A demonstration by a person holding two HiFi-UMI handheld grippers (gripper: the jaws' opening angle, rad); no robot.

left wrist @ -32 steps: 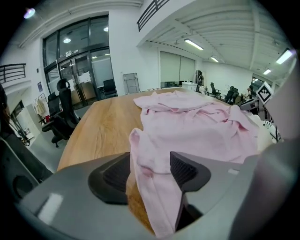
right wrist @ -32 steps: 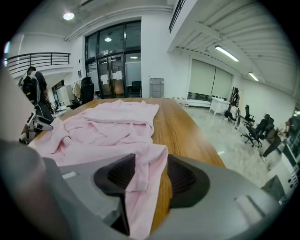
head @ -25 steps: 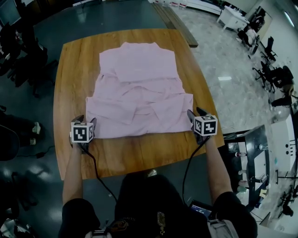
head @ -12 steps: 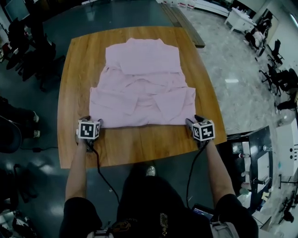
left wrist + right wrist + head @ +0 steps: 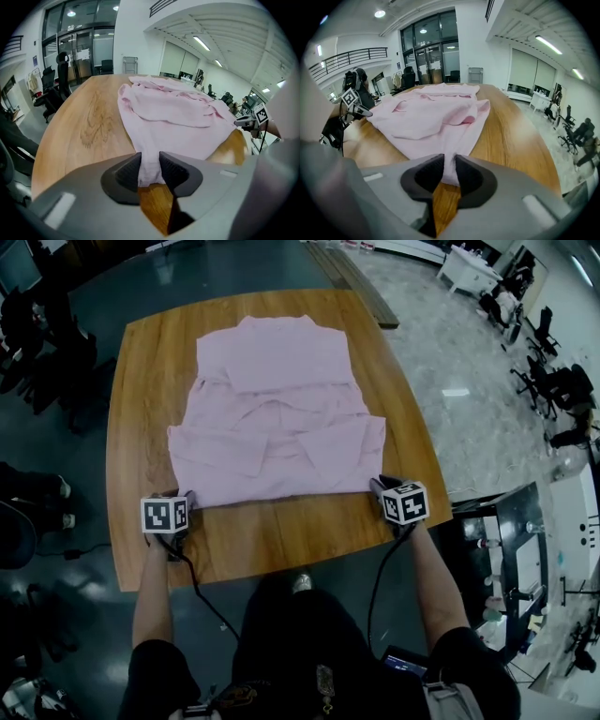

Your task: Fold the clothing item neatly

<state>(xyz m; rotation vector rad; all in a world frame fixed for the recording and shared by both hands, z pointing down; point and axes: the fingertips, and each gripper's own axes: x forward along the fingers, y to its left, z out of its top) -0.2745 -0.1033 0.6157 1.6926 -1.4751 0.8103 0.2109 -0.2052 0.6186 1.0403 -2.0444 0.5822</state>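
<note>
One pink garment [image 5: 277, 418], one wooden table [image 5: 141, 381], two tools: left tool [image 5: 187, 499], right tool [image 5: 378, 487]

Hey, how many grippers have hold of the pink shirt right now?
2. The left gripper pinches the near left corner of the pink shirt; the right gripper pinches its near right corner. Both pairs of jaws have just been closing on the cloth.

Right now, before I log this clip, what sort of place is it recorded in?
Probably a large open-plan office or lab hall: office chairs on a polished floor, tall glass doors beside a railed balcony, and a wooden table bearing the pink garment.
</note>
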